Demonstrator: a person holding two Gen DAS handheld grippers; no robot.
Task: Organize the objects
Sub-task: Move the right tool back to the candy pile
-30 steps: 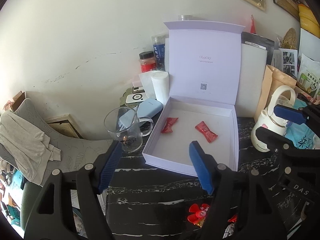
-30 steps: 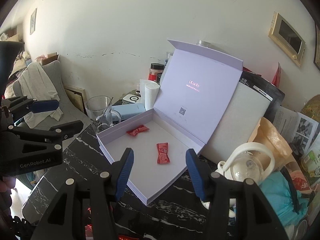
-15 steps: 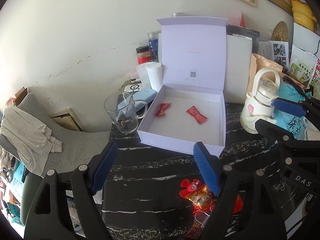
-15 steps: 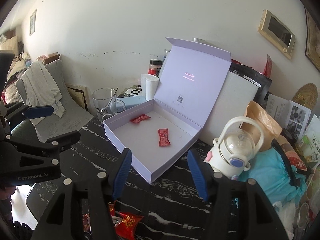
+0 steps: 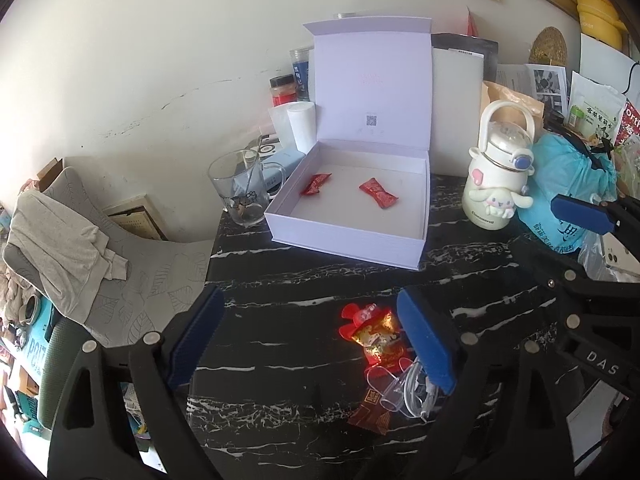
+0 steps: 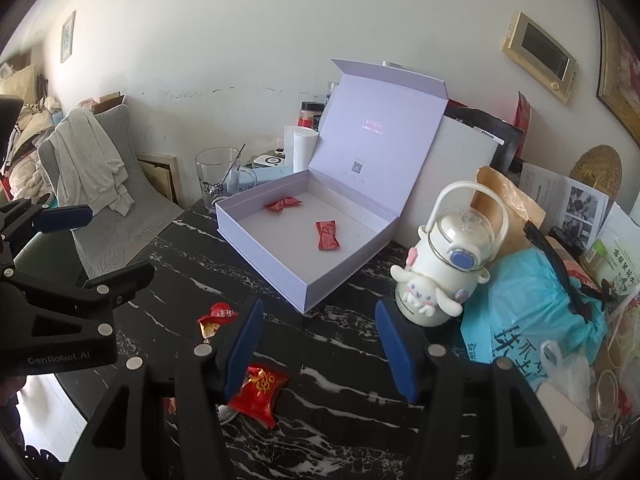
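While both grippers hung above the black, white-veined marble table point(image 5: 280, 320), neither held anything. The left gripper point(image 5: 312, 336) had its hard black plastic arms spread wide and its jaws were opening, with its ribbed blue pads point(image 5: 426, 344) standing over bare stone; a glossy red-and-gold foil packet point(image 5: 374, 334) lay on the table just inside the right-hand pad, not touched by it. Beside that packet lay a coil of thin white cable point(image 5: 416, 390), a small clear plastic piece and a flat dark-red wrapper point(image 5: 370, 412). The right gripper point(image 6: 320, 344) also had its jaws opening, with nothing between them but tabletop; a crinkled red foil candy packet point(image 6: 260, 394) lay partly under its left finger.

Farther back sat a square lilac cardboard box point(image 5: 348, 242), shallow and smooth-walled, its hinged lid point(image 5: 372, 84) standing upright against a white board. Inside on the matt floor lay two red twist-wrapped candies point(image 5: 378, 193), well apart from each other. To the left of the box stood a clear glass mug point(image 5: 240, 192) with a thin spoon leaning in it, and behind it a white paper roll and a red-filled jar. To the right stood a rounded cream plastic bottle point(image 5: 500, 184) with a hoop handle and a cartoon figure moulded on its front, next to a crumpled turquoise plastic bag point(image 5: 568, 184). A grey padded chair point(image 5: 132, 276) with a leaf pattern carried a limp pale garment.
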